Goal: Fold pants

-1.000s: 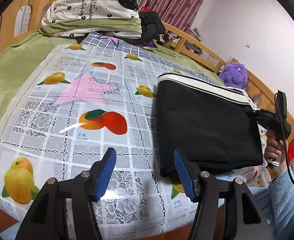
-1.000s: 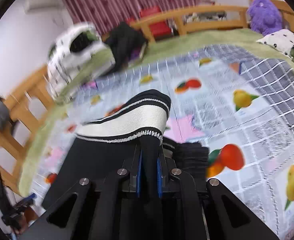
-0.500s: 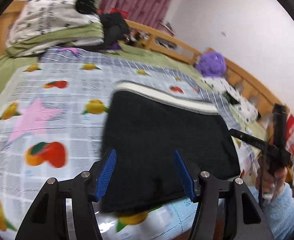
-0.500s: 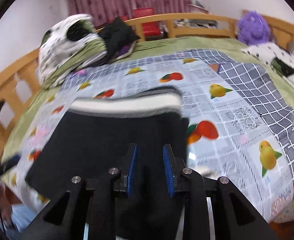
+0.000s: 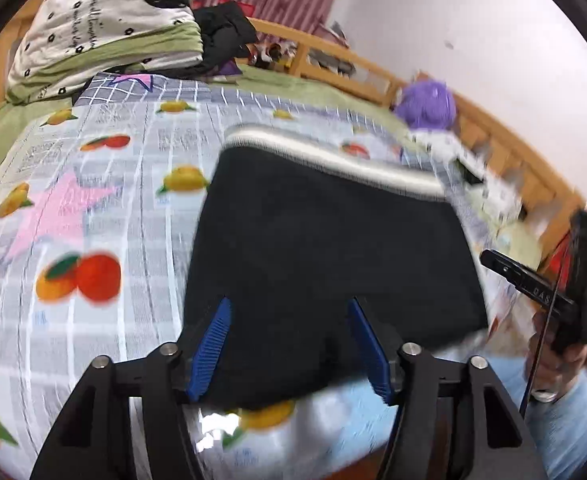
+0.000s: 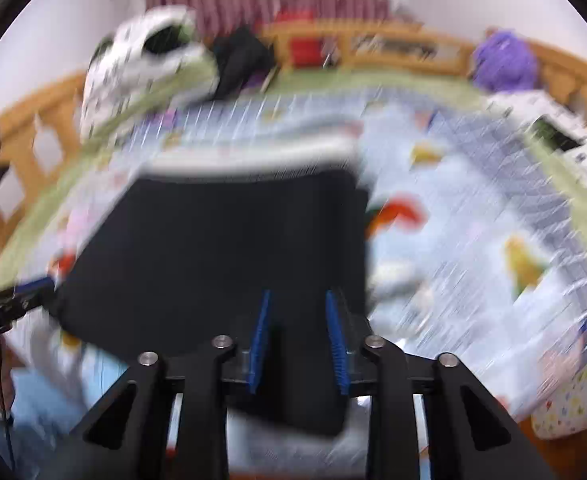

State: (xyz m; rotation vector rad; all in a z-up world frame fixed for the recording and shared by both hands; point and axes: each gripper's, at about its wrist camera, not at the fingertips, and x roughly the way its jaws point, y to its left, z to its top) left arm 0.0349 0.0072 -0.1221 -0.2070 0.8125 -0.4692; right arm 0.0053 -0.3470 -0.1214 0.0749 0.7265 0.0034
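Black pants (image 5: 325, 248) lie folded flat on the fruit-print sheet (image 5: 93, 200), with the white striped waistband (image 5: 333, 160) at the far edge. My left gripper (image 5: 289, 302) hovers over the near edge; its jaws are opening and its blue pads press on nothing. In the blurred right wrist view the pants (image 6: 213, 248) fill the middle. My right gripper (image 6: 298, 294) is above their near right part, its jaws opening and not gripping the cloth. A hand (image 5: 553, 344) holds the right gripper at the right edge of the left wrist view.
A folded spotted quilt (image 5: 105, 28) and dark clothes (image 5: 225, 28) are piled at the bed's far end. A purple plush toy (image 5: 429, 104) sits by the wooden rail (image 5: 373, 76). The bed's front edge is just below both grippers.
The right gripper held the waistband lifted, then let it go and opened; the pants now lie flat. The left gripper moved right, from the bare sheet to over the pants' near edge.
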